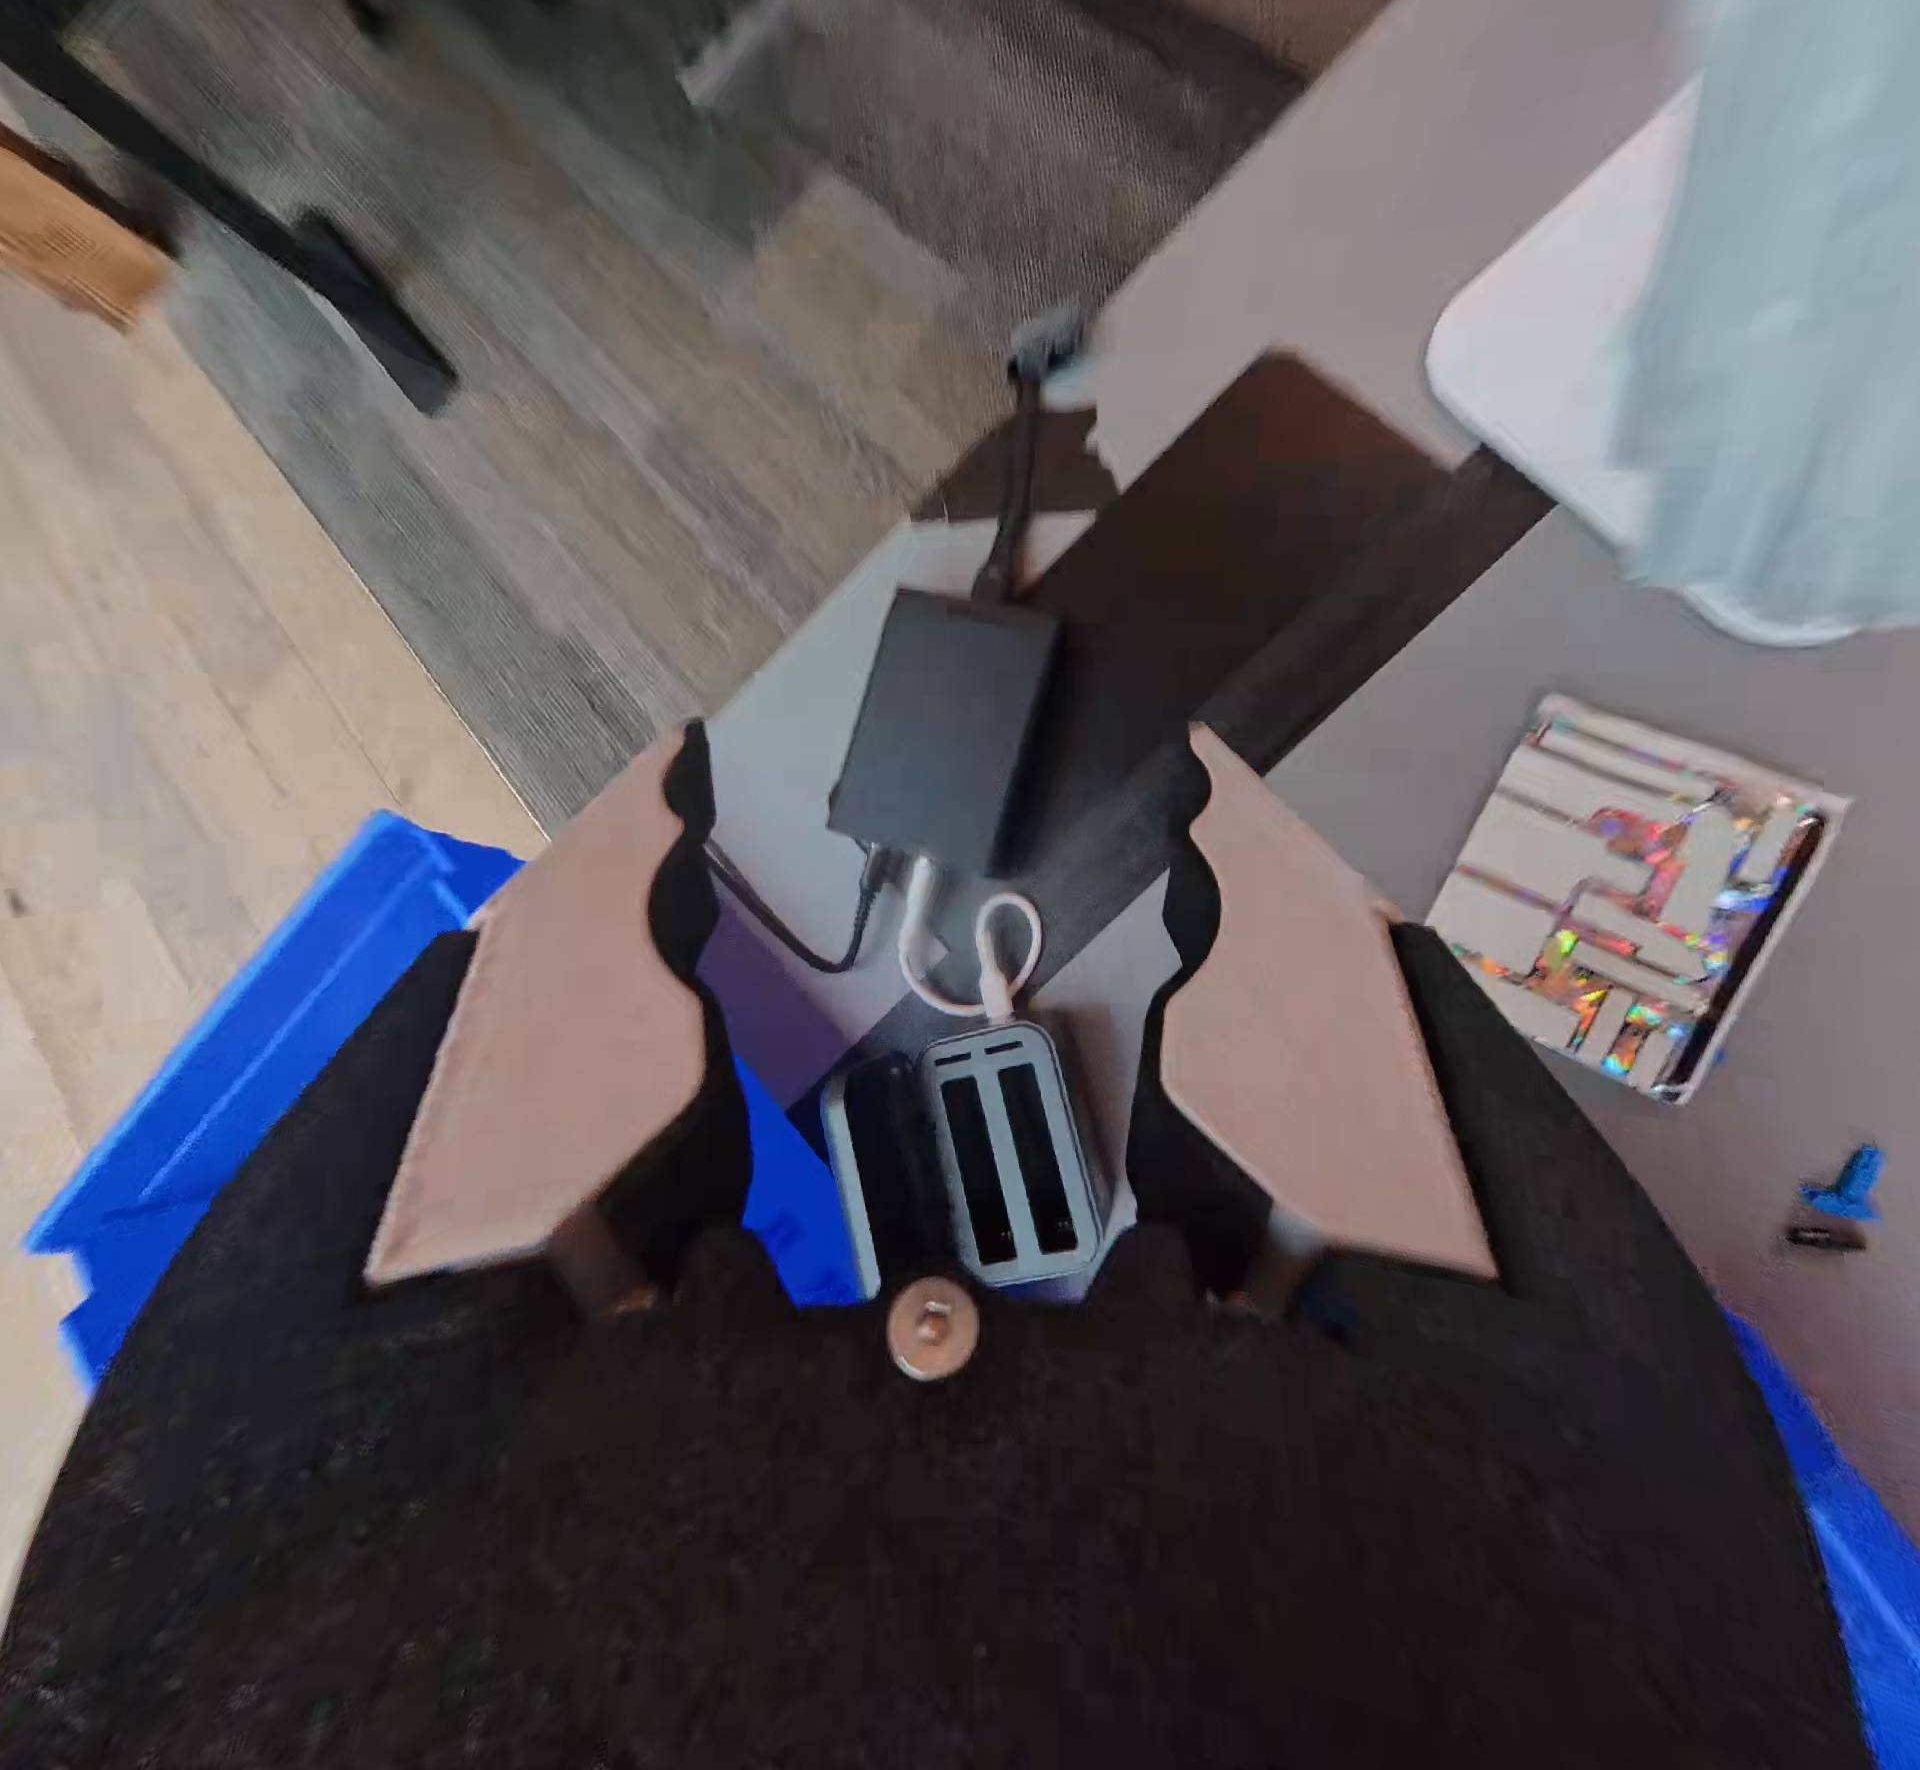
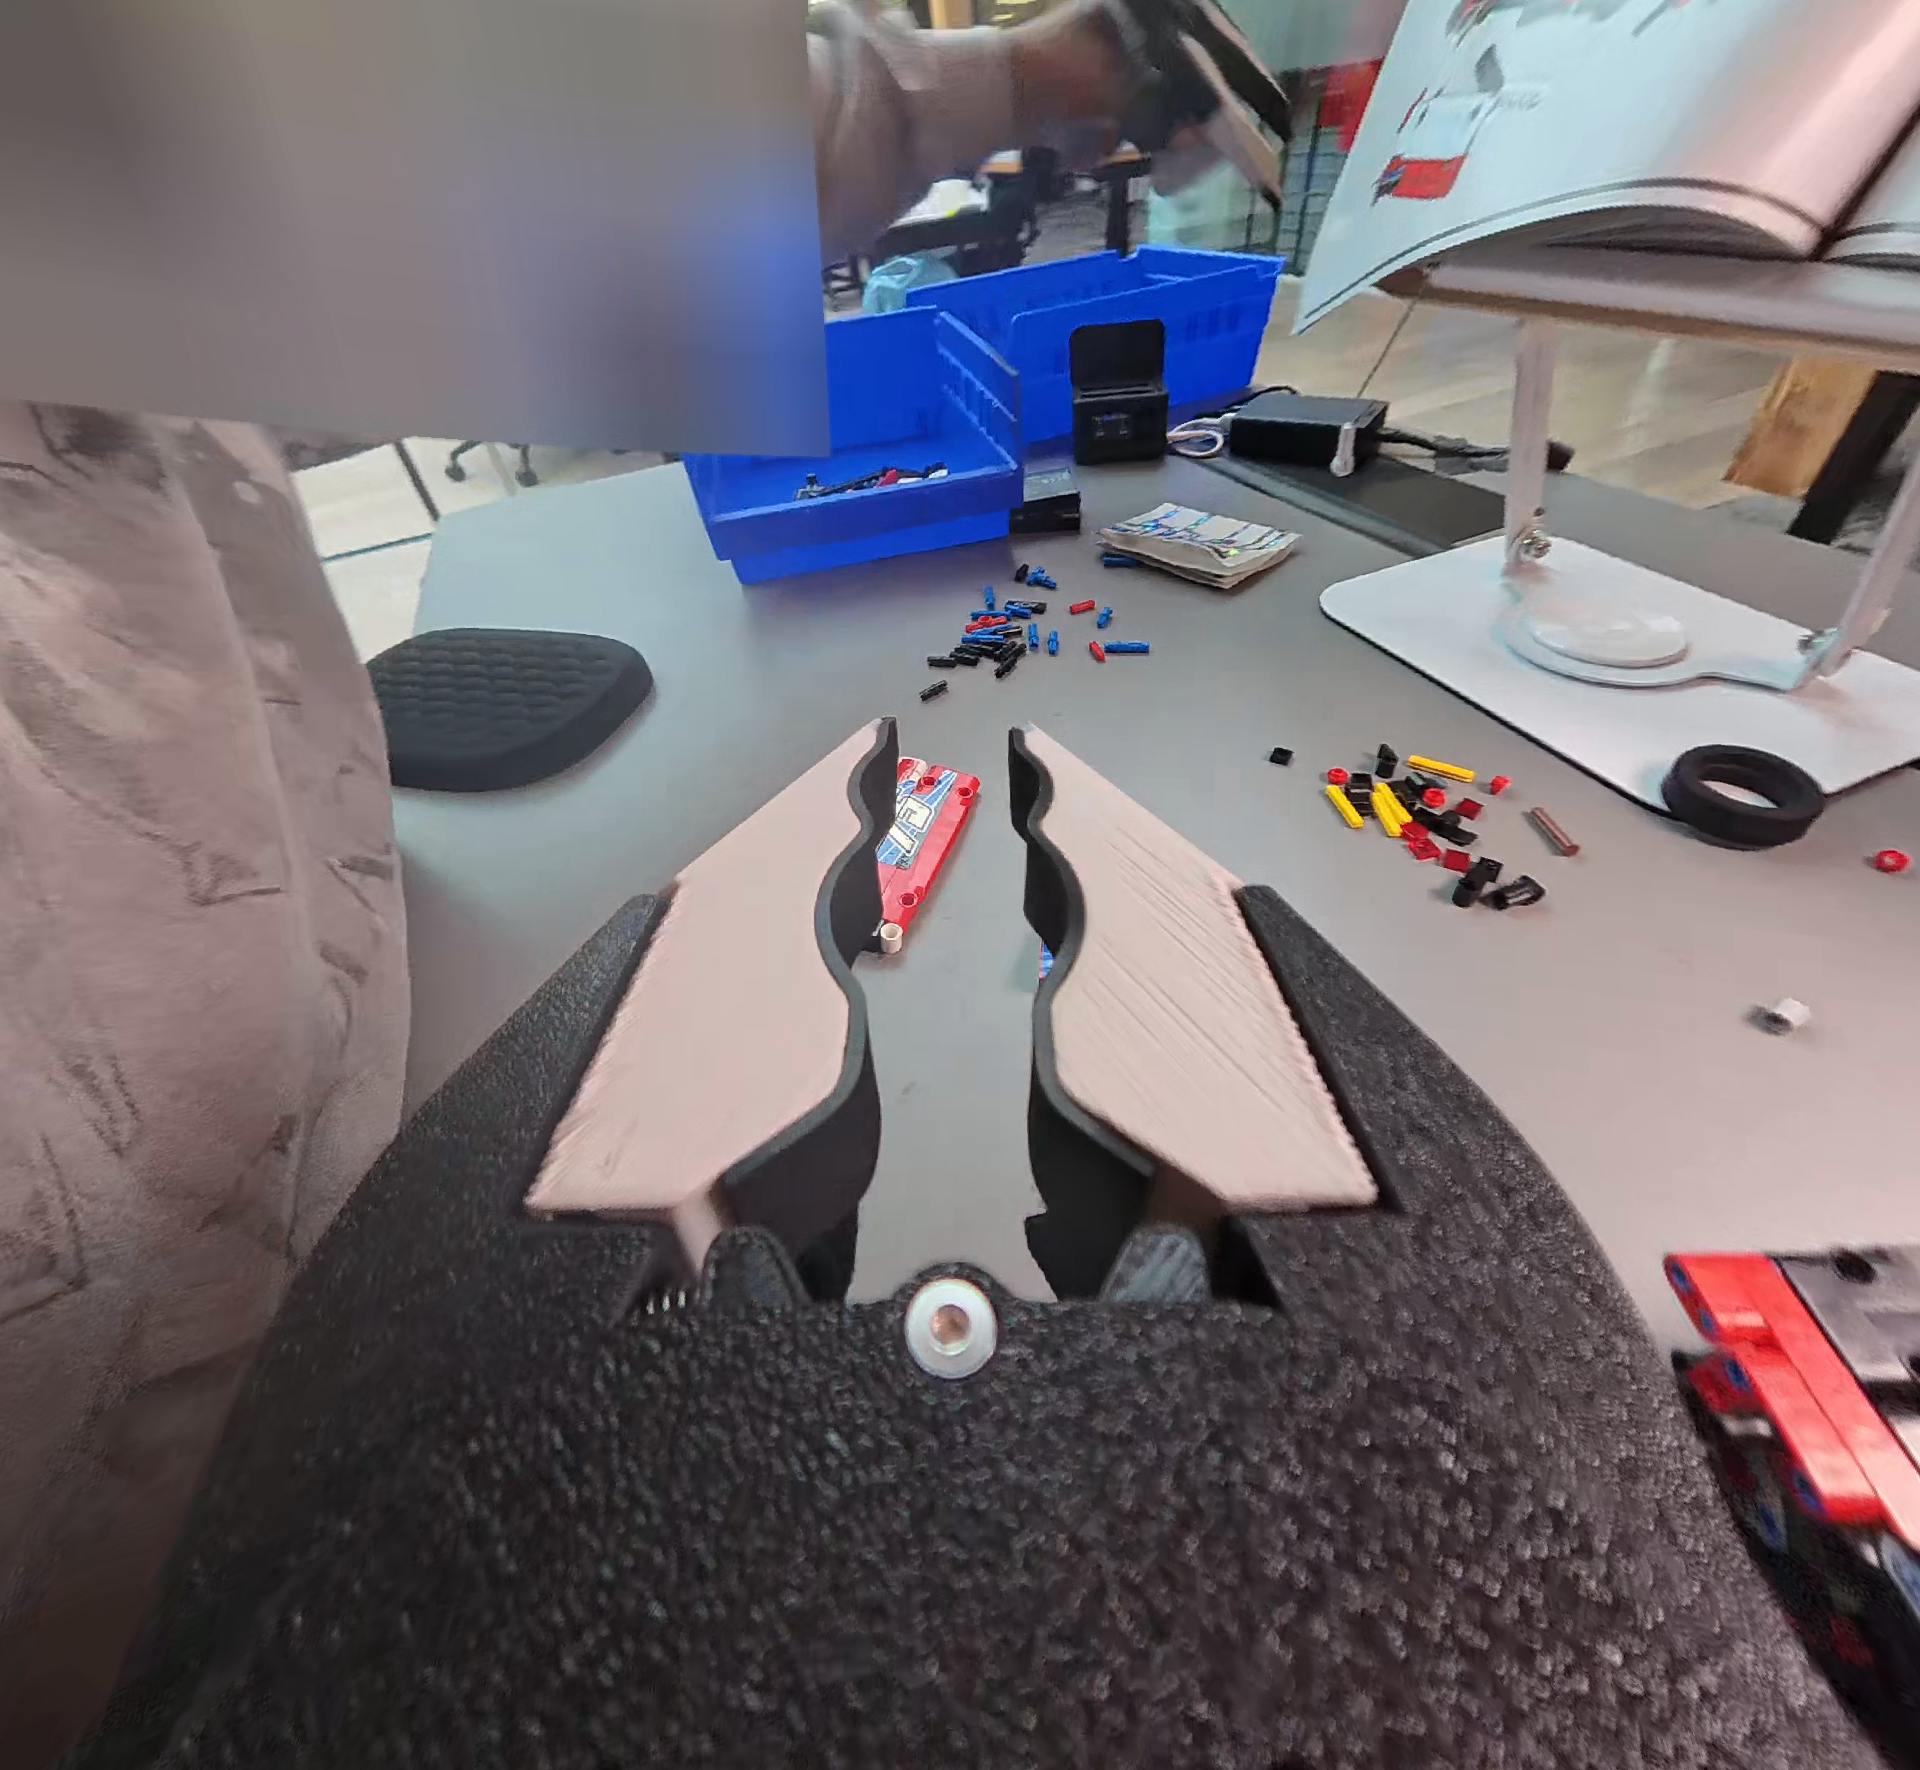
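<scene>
My right gripper [image 2: 953,731] is open and empty, low over the grey table [image 2: 727,640]. A red panel piece with a sticker [image 2: 928,832] lies on the table under its left finger. My left gripper [image 1: 942,744] is open and empty. It is held high over the table's far edge, above a black power adapter [image 1: 945,733] and a grey slotted charger case [image 1: 1013,1159]. The left gripper also shows in the right wrist view [image 2: 1174,58], raised in a hand above the blue bins [image 2: 862,494].
A heap of small blue, black and red pins [image 2: 1013,629], a heap of yellow, black and red pieces [image 2: 1423,816], a black tyre [image 2: 1740,795], a foil packet [image 2: 1195,541], a black pad [image 2: 504,702], an open book on a white stand [image 2: 1558,671] and a red model [image 2: 1787,1388]. It is some 15 cm from my right tips to the red model [image 2: 1787,1388].
</scene>
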Motion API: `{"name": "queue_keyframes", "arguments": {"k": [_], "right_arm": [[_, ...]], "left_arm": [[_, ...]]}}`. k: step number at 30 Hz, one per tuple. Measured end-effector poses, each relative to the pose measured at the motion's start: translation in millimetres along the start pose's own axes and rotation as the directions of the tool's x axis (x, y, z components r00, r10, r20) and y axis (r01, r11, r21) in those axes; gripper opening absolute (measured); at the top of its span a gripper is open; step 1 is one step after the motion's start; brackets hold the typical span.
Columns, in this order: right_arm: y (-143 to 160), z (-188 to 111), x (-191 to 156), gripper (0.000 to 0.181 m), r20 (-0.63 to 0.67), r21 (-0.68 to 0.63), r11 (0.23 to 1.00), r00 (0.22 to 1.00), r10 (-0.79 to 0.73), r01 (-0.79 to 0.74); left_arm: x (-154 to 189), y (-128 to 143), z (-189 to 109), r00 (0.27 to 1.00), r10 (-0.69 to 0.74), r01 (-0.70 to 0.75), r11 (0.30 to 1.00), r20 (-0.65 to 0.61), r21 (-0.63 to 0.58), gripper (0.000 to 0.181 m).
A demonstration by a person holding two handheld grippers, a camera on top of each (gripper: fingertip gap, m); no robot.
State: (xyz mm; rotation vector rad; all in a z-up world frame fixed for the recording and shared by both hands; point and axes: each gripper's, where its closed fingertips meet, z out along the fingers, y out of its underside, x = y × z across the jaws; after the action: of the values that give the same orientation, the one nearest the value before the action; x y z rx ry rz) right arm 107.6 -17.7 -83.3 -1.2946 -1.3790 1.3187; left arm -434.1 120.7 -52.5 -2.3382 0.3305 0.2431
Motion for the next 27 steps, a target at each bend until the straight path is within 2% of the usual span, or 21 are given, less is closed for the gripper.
{"name": "queue_keyframes", "arguments": {"k": [1,3,5,8,10,11,13,15,18,23,27], "right_arm": [[-1,-5,-2,0.021,-0.023,0.01,1.0,1.0,0.002,-0.002],[0,-12,-5,0.022,-0.066,0.023,1.0,0.998,0.01,-0.008],[2,-16,-9,0.023,-0.106,0.033,0.999,0.994,0.014,-0.011],[3,-17,-15,0.027,-0.18,0.023,1.0,0.984,0.007,-0.003],[2,-18,-23,0.03,-0.224,0.015,1.0,0.974,0.0,0.003],[1,-20,-28,0.033,-0.244,0.003,1.0,0.97,-0.011,0.012],[4,-25,-39,0.038,-0.291,-0.036,0.998,0.955,-0.062,0.054],[11,-32,-51,0.042,-0.331,-0.076,0.993,0.937,-0.113,0.093],[18,-40,-82,0.049,-0.352,-0.081,0.992,0.929,-0.115,0.092],[32,-52,-137,0.046,-0.376,-0.056,0.989,0.915,-0.147,0.136],[29,-47,-163,0.046,-0.293,-0.037,0.996,0.952,-0.084,0.077]], "left_arm": [[4,-20,-35,0.999,-0.014,0.008,0.99,0.039,0.14,0.084],[26,-51,-115,0.995,-0.058,0.021,0.904,0.075,0.428,0.072],[60,-61,-193,0.991,-0.112,0.033,0.758,0.08,0.652,0.071],[122,-38,-274,0.984,-0.176,0.103,0.564,-0.003,0.819,0.08],[161,-9,-304,0.974,-0.224,0.149,0.476,-0.044,0.867,0.079],[181,6,-316,0.969,-0.238,0.169,0.434,-0.069,0.885,0.072],[225,32,-336,0.961,-0.252,0.201,0.37,-0.11,0.907,0.052],[267,57,-347,0.952,-0.278,0.221,0.346,-0.126,0.912,0.04],[329,90,-352,0.944,-0.308,0.237,0.38,-0.119,0.894,0.022],[418,128,-338,0.941,-0.297,0.291,0.467,-0.162,0.835,0.023],[468,153,-328,0.913,-0.338,0.379,0.491,-0.229,0.784,0.031]]}}
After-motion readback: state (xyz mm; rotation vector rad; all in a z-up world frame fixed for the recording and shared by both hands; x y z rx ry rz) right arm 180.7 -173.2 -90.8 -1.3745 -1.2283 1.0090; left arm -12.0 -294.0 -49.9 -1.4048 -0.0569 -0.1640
